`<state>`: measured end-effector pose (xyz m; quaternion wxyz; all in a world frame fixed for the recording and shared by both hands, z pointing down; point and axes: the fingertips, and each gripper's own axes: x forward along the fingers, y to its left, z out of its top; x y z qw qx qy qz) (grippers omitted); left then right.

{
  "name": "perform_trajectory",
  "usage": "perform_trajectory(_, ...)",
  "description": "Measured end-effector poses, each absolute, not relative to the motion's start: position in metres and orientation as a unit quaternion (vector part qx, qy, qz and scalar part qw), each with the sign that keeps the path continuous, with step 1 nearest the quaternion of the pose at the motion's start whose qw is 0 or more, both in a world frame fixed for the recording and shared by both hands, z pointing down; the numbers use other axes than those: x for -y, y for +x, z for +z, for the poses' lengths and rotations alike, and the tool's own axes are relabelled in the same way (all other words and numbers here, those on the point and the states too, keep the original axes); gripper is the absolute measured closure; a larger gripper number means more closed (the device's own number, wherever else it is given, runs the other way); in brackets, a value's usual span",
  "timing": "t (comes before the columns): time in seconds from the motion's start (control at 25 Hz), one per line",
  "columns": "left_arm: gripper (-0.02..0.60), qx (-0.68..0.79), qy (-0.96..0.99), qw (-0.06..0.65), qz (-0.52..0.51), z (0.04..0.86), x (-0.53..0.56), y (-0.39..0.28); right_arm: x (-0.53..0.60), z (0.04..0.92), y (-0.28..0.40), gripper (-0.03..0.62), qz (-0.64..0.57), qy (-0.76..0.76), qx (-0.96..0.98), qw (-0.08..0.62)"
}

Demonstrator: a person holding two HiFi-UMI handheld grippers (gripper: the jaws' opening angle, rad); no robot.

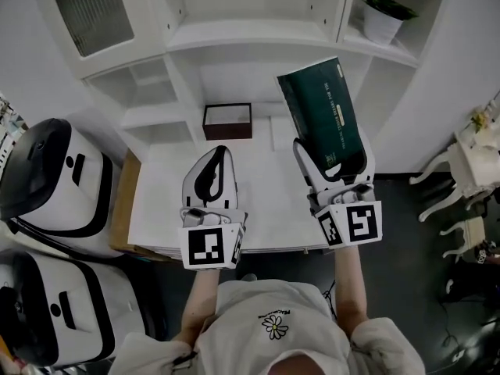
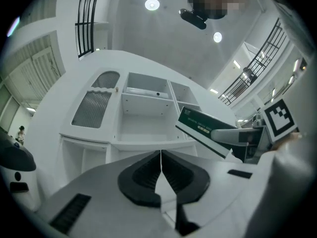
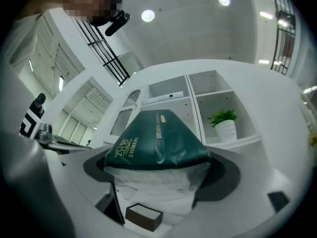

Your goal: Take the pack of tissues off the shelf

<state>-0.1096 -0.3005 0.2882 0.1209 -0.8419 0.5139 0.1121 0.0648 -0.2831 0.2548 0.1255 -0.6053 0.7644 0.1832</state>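
Observation:
A dark green pack of tissues [image 1: 323,116] with gold print is clamped in my right gripper [image 1: 332,162], tilted up over the white counter in front of the shelf unit [image 1: 258,33]. In the right gripper view the pack [image 3: 156,143] fills the space between both jaws, its clear lower part pressed by the pads. My left gripper [image 1: 212,174] hovers over the counter to the left, jaws together with nothing between them. From the left gripper view the pack [image 2: 198,128] shows at the right, held by the other gripper.
A small dark brown box [image 1: 227,121] sits in the shelf's lower middle bay. A potted plant [image 1: 383,14] stands in the upper right bay. Two white and black appliances [image 1: 58,178] stand at the left. White chairs [image 1: 461,186] are at the right.

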Motion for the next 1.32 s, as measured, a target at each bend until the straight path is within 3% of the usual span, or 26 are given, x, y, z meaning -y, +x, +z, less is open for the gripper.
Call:
perform_trajectory(0.4, 0.580, -0.524, -0.842, 0.100, 0.080, 0.322, 0.292, -0.105, 0.259, 0.301, 0.054, 0.134, 0.123, -0.594, -0.782, 0.145)
perform_trajectory(1.32, 0.581, -0.531, -0.839, 0.091, 0.077, 0.325, 0.298, -0.108, 0.264, 0.299, 0.050, 0.134, 0.119, -0.584, -0.790, 0.143)
